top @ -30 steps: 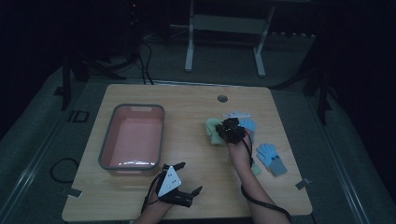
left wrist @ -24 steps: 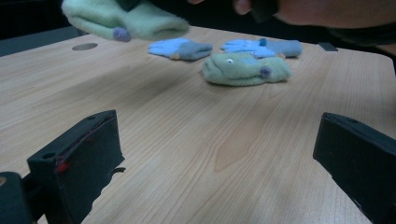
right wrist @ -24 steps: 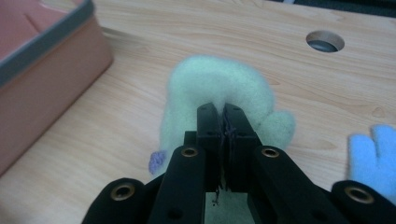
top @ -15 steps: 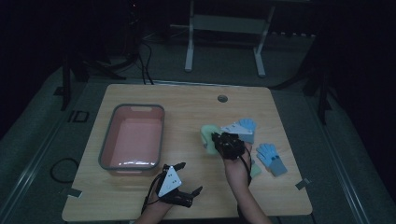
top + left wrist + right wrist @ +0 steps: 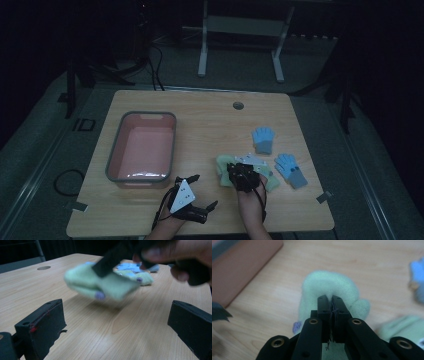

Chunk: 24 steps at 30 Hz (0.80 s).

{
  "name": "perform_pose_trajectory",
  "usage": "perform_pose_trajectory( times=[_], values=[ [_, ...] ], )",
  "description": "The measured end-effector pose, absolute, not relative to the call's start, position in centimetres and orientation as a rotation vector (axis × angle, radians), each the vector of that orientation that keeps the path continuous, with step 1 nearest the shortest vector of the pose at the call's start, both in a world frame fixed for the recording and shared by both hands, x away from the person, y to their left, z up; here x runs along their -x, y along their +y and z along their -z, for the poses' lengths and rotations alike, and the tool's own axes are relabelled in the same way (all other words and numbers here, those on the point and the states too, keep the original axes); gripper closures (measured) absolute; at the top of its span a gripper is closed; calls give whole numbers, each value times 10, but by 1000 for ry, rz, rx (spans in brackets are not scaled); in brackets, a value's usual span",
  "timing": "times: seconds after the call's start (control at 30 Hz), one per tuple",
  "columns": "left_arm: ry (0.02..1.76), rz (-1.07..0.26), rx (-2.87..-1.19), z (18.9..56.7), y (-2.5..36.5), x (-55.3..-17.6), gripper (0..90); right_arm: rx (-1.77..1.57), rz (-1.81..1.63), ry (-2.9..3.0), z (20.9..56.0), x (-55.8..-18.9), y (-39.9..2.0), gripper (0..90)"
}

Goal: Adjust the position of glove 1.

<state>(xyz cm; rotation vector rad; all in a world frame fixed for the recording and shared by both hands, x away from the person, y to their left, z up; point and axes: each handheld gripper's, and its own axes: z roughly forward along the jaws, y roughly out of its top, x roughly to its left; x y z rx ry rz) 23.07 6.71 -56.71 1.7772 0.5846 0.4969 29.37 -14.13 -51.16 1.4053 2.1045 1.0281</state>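
My right gripper (image 5: 239, 172) (image 5: 332, 298) is shut on a light green glove (image 5: 223, 167) (image 5: 324, 285) and holds it just above the table, right of centre. In the left gripper view that glove (image 5: 100, 285) hangs blurred from the right gripper's black jaws. A second green glove (image 5: 270, 184) (image 5: 407, 327) (image 5: 146, 280) lies on the wood beside it. My left gripper (image 5: 205, 190) (image 5: 116, 315) rests near the front edge, its jaws wide open with nothing between them, pointing at the hanging glove.
A pink tub (image 5: 142, 150) (image 5: 239, 267) with a grey rim stands at the table's left. Two blue gloves (image 5: 263, 139) (image 5: 291, 170) lie to the right of the green ones. A round hole (image 5: 238, 105) sits near the far edge.
My right gripper has come toward the near edge and a little left, carrying the green glove. A blue glove it was over now lies uncovered. The left gripper has not moved.
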Motion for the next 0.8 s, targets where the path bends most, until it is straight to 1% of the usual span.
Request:
perform_pose_trajectory(
  times=[0.33,0.4,0.47,0.63,0.7,0.8],
  values=[
    [584,-494,-1778,567,67,-231,12,-1499,-991,2063,543,-302,-140,855],
    [587,-491,-1779,567,67,-231,12,-1516,-984,2068,548,-306,-141,817],
    [590,-490,-1778,567,67,-231,12,-1510,-980,2075,553,-307,-141,742],
    [586,-492,-1779,567,67,-231,12,-1479,-984,2099,552,-308,-141,693],
    [587,-491,-1780,567,67,-231,12,-1446,-975,2107,548,-308,-142,655],
    [588,-489,-1779,567,67,-231,12,-1412,-980,2105,540,-307,-146,623]
  ],
)
